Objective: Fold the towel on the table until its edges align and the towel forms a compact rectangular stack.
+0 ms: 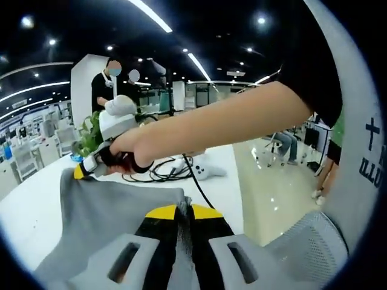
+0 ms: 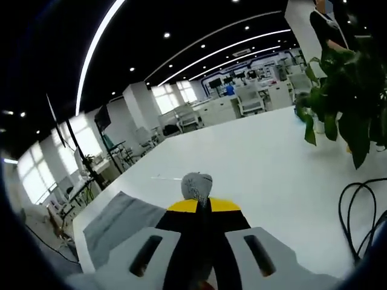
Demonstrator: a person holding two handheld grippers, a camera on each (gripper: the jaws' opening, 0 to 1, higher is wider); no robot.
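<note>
Above the white surface [image 2: 266,163], both grippers pinch the grey towel [image 1: 115,217]: left gripper [image 1: 184,212] and right gripper [image 2: 202,204] fingers closed on its corners, lifting one edge, probably to fold it.

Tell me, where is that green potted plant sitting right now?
In the right gripper view the potted plant stands at the right edge on the white table, above the black cable. In the left gripper view it peeks out behind the right gripper.
</note>
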